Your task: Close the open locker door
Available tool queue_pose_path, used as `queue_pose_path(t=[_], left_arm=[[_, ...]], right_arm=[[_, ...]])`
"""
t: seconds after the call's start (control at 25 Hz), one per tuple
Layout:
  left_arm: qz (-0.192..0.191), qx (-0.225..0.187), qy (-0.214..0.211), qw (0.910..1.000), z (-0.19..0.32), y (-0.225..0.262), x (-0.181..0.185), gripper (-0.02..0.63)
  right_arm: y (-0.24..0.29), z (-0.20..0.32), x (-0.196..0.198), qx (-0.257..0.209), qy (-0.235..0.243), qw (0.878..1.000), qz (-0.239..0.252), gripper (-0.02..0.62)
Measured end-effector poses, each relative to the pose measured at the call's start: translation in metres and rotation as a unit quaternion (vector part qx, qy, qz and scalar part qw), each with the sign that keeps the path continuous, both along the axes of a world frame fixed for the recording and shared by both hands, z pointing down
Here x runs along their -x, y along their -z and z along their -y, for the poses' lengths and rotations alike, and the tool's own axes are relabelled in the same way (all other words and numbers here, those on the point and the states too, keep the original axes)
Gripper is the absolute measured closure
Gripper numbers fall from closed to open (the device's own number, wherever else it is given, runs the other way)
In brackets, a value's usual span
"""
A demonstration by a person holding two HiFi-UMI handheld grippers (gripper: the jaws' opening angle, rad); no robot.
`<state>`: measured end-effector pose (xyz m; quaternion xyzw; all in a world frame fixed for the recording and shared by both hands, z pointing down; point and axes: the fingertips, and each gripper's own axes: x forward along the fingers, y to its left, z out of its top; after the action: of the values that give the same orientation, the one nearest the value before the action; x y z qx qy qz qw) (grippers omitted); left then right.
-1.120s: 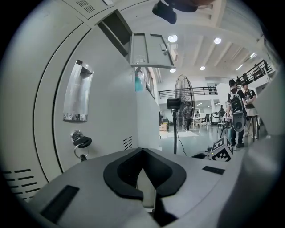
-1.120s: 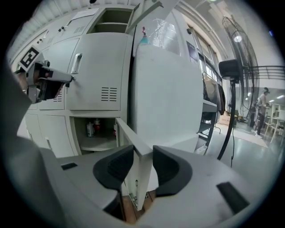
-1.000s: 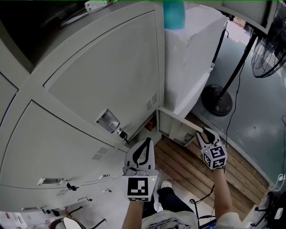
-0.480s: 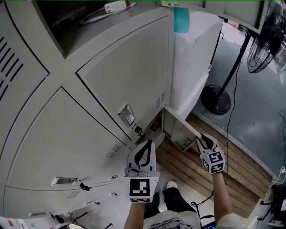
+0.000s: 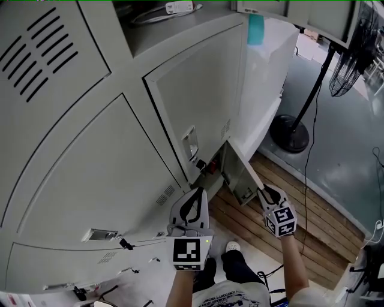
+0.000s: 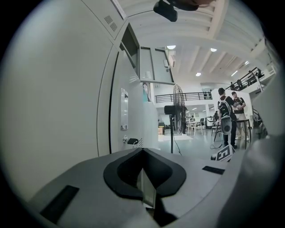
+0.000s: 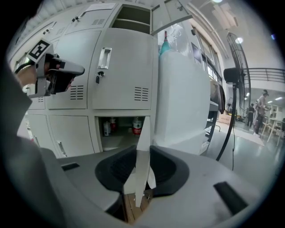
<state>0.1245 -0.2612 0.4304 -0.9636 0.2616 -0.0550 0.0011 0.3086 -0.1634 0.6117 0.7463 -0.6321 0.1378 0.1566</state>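
Note:
The low locker door [image 5: 241,172] stands ajar at the foot of the grey locker bank [image 5: 108,162]. My right gripper [image 5: 262,192] holds its free edge. In the right gripper view the door's thin edge [image 7: 143,133] runs up between the right gripper [image 7: 142,156] jaws, which have just been closing onto it. Behind it the open compartment [image 7: 116,133] holds bottles [image 7: 137,126]. My left gripper [image 5: 197,192] hovers in front of the lockers, left of the door, shut with nothing in it. In its own view the left gripper [image 6: 143,165] points along the locker fronts.
A white block [image 5: 264,78] with a teal bottle [image 5: 255,29] on top stands right of the lockers. A standing fan [image 5: 294,135] is beyond it. Wooden slats [image 5: 288,222] cover the floor under the door. An upper locker [image 5: 168,15] is open. People [image 6: 227,118] stand far off.
The low door has swung leftward, closer to the locker front, with my right gripper moving along on its edge. My left gripper has stayed beside the lockers while the view shifted.

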Motion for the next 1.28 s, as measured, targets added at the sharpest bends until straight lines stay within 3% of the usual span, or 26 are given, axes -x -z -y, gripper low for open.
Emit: queue_pose_path(t=[0.48,1.28], left_arm=[[-0.009,0.0,0.035,0.9994,0.011,0.002,0.049,0.606],[-0.017,-0.007,0.138,0.9903,0.027,0.011,0.115,0.606]], right_arm=[[0.0,0.02,0.058,-0.006,0.031,0.999,0.019,0.491],[-0.002,0.075,0.133,0.004,0.154,0.988,0.022,0.499]])
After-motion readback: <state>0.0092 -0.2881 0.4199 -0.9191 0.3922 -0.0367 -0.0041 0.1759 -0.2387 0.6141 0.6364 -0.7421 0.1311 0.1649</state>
